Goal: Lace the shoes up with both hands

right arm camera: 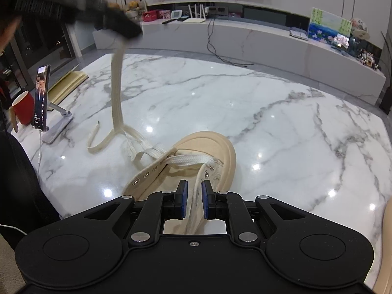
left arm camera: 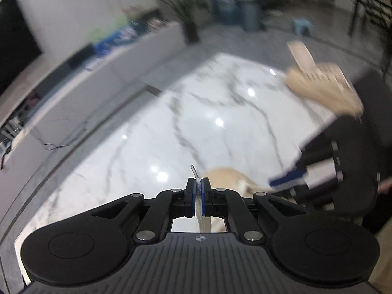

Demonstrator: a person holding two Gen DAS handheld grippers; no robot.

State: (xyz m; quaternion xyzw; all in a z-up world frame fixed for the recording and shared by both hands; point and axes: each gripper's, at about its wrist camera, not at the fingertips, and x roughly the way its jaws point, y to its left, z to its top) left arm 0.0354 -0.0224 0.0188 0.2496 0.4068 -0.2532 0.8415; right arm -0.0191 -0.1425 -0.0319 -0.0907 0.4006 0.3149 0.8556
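Note:
A cream canvas shoe (right arm camera: 196, 152) lies on the marble table (right arm camera: 281, 127), toe pointing away. My right gripper (right arm camera: 195, 191) hovers over its eyelets, open, and a white lace strand (right arm camera: 196, 203) from a right-side eyelet runs between the blue pads. My left gripper (left arm camera: 201, 183) is shut on a white lace (left arm camera: 199, 196), its metal tip (left arm camera: 193, 171) sticking out past the fingertips. In the right wrist view the left gripper (right arm camera: 110, 22) is blurred, high at the upper left, with the lace (right arm camera: 116, 85) hanging from it down toward the shoe. Another lace end (right arm camera: 94, 134) lies loose on the table.
A phone on a stand (right arm camera: 41, 98), a red mug (right arm camera: 23, 107) and a yellow book (right arm camera: 68, 83) sit at the table's left. A second cream shoe (left arm camera: 318, 85) shows blurred at the far right. A person's dark sleeve (right arm camera: 22, 183) borders the left. A low media bench (right arm camera: 245, 31) runs behind.

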